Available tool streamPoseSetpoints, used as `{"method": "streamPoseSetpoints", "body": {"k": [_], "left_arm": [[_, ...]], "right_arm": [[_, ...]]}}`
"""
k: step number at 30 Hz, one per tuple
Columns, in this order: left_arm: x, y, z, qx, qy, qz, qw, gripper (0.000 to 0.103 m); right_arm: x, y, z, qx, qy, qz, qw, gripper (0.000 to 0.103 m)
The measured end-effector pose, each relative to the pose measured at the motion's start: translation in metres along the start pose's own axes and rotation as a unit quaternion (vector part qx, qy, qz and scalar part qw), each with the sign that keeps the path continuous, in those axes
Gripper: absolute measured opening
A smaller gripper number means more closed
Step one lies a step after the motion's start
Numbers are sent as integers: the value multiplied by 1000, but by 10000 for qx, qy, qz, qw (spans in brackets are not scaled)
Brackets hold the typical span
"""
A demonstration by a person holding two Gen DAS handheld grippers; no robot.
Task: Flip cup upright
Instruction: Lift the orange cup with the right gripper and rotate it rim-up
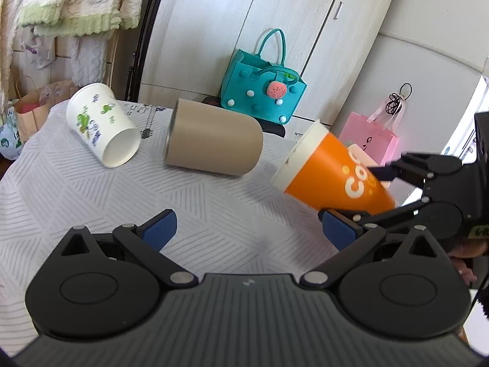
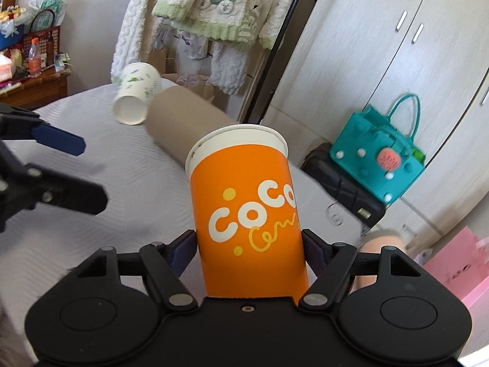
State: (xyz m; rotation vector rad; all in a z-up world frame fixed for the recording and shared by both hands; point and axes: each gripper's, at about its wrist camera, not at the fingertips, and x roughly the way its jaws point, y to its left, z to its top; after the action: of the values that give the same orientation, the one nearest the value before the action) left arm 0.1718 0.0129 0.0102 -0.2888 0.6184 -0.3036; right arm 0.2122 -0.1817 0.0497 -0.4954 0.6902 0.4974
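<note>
A: Two tools are showing. The right tool [image 2: 249, 253] is clamping the orange cup [image 2: 244, 202] near its base, both blue pads pressing its sides.

B: Cup position?

A: It is hanging tilted above the worktop [image 1: 91, 189], white rim [image 1: 295, 153] pointing away from the right tool and toward the other cups. In the left wrist view the orange cup [image 1: 333, 174] is sitting at the right, between the right tool's [image 1: 351, 192] fingers.

B: Left tool?

A: The left tool [image 1: 247, 229] is standing wide open, holding nothing, hovering over the patterned white cover.

B: Further out?

A: A tan cup [image 1: 214, 140] and a white printed cup [image 1: 101, 122] are lying on their sides, just beside each other. Beyond the worktop a teal bag [image 1: 259, 91] and a pink bag [image 1: 373, 137] are sitting near the wardrobe doors.
</note>
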Motion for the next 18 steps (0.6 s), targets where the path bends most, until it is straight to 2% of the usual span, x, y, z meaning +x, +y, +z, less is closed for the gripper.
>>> {"method": "streamPoseSetpoints", "body": {"k": [5,11,18], "left_arm": [[-14,2,0,93,12,-12,10000,103],[-23,18,1,-266,294,-353,9986,103],[-24,33,1,-472,542,-388,9967,103]], "right_arm": [[-7,11,-3,451,194,371,9981,78],[0,15,-9,1315,560,949,9852,78],[10,18,-11,1764,680,1196,9747,78]]}}
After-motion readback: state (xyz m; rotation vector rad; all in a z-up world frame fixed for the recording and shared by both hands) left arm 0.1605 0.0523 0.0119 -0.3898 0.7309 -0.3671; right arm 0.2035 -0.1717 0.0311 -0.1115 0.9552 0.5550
